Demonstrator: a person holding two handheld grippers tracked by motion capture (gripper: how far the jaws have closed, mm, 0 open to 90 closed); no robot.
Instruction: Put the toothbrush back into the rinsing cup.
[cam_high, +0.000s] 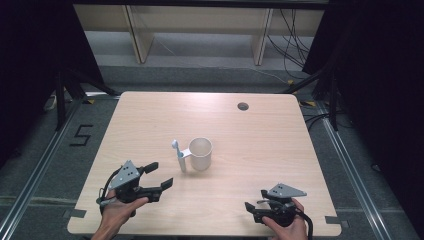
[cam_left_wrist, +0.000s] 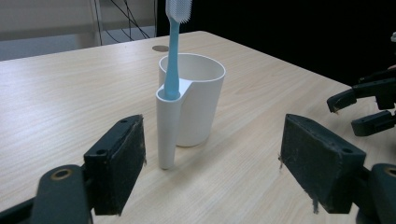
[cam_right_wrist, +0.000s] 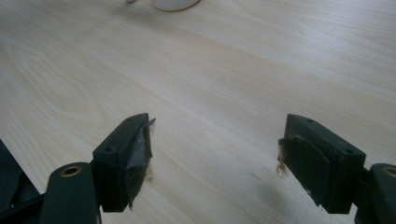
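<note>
High view: white cup (cam_high: 201, 153) stands upright near the middle of the light wood table (cam_high: 260, 145), blue toothbrush (cam_high: 177, 152) upright in the side tube on its left; brush detail too small to read. Left gripper (cam_high: 159, 176) sits near the front-left, jaws spread wide, empty, aimed at the cup with a bare gap between. Right gripper (cam_high: 248, 209) is near the front-right edge, well apart from the cup; its jaws are mostly hidden under hand and plate. Small round hole (cam_high: 243, 106) near the far edge, grey floor and wooden shelving behind, dark curtains at the sides. Left gripper view: cup (cam_left_wrist: 194, 98) and toothbrush (cam_left_wrist: 173, 51) between the wide-open jaws, untouched; brush head cut off at the top; the other gripper shows at right. Right gripper view: jaws wide open, nothing held, bare table (cam_right_wrist: 210, 70) ahead, cup (cam_right_wrist: 172, 4) base cut off at the top edge.
</note>
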